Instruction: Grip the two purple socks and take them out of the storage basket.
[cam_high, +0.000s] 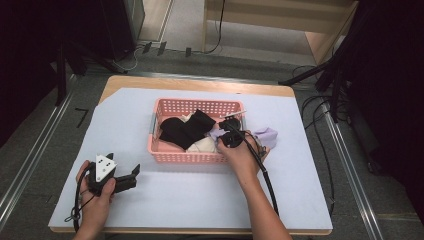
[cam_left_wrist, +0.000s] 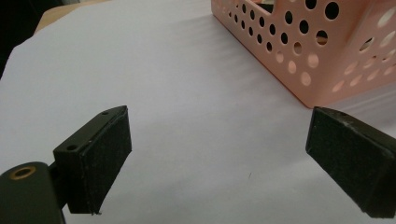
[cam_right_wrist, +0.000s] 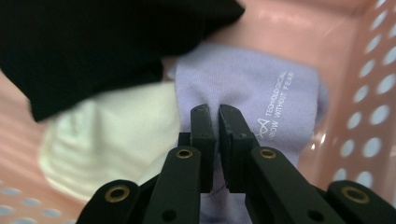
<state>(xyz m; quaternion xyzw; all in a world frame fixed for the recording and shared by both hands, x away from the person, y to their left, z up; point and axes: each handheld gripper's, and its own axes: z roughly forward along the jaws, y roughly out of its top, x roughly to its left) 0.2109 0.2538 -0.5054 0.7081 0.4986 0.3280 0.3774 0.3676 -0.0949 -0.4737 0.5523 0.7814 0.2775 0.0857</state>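
Note:
A pink perforated basket (cam_high: 185, 157) stands mid-table with black socks (cam_high: 185, 129), a cream sock (cam_high: 202, 145) and a lavender sock (cam_high: 216, 134) in it. My right gripper (cam_high: 225, 129) reaches down into the basket's right end. In the right gripper view its jaws (cam_right_wrist: 217, 112) are shut, pinching a fold of the lavender sock (cam_right_wrist: 261, 88), which carries small white lettering. A black sock (cam_right_wrist: 93, 46) and the cream sock (cam_right_wrist: 116, 130) lie beside it. My left gripper (cam_high: 131, 177) rests low over the table left of the basket, open (cam_left_wrist: 219, 135) with nothing between its pads.
A second lavender sock (cam_high: 266, 135) lies on the white table cover just right of the basket. The basket's corner (cam_left_wrist: 299, 51) sits close ahead of the left gripper. Cables and dark stands surround the table on the floor.

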